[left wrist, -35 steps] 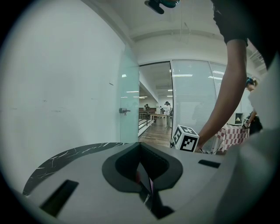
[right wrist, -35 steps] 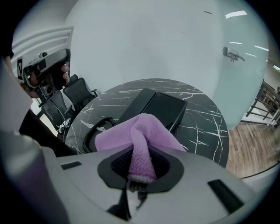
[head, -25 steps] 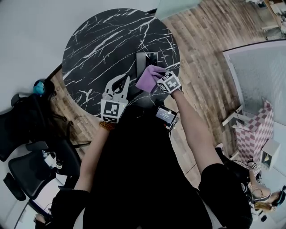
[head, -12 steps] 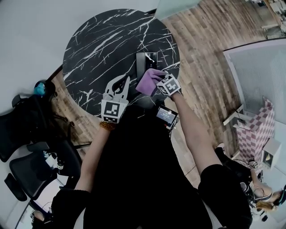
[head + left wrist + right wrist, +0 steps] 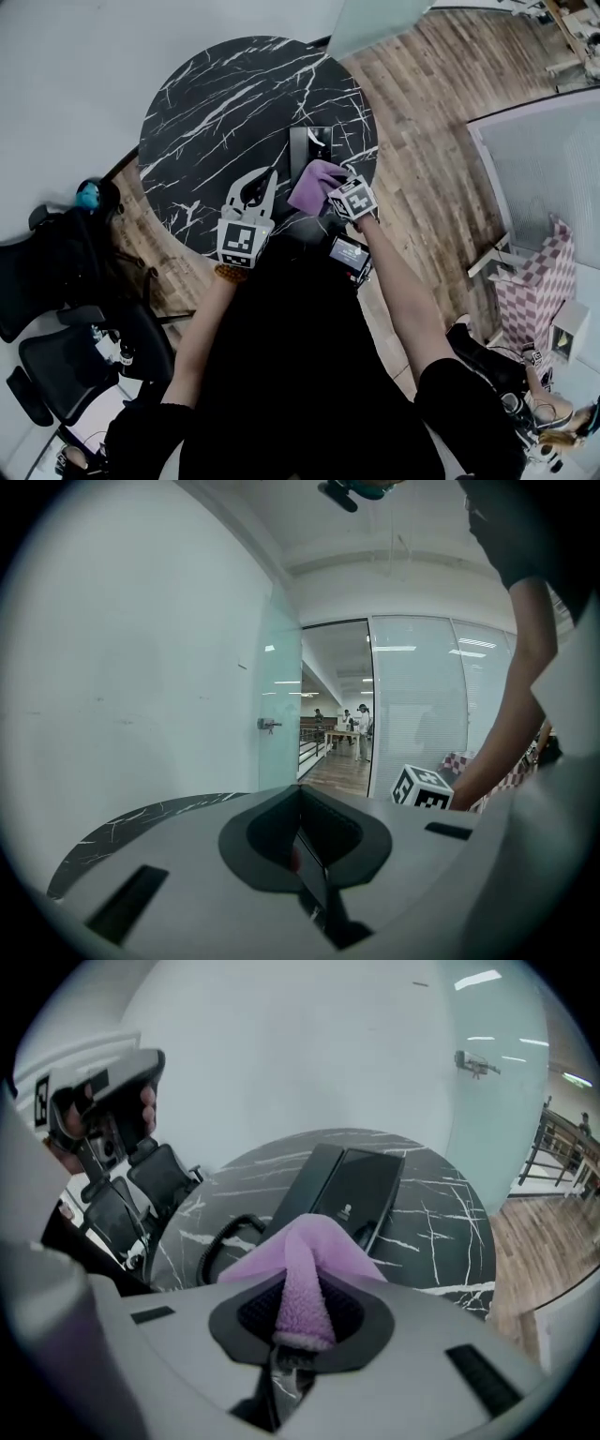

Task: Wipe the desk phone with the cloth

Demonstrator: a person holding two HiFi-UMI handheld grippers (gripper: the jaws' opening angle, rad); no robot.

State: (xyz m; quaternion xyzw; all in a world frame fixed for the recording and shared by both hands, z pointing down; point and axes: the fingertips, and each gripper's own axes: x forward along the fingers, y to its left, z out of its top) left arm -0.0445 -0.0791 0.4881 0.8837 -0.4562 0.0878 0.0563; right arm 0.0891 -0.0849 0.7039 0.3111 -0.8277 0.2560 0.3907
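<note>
Jaws of the left gripper point(image 5: 302, 855) are pressed together on nothing, near the edge of the desk point(image 5: 206, 103) (so nothing braces the phone). Right gripper point(image 5: 298, 1340) jaws are clamped on a narrow fold of the purple cloth point(image 5: 305, 1260), at the near end of the desk phone point(image 5: 352, 1190). A hard wipe could shove the phone toward the desk's edge, or tug the cloth loose from that slim hold.

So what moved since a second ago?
The right gripper, shut on the cloth, slid it a little way along the phone, toward the person. The left gripper stayed shut and empty over the table, and the phone did not move.
</note>
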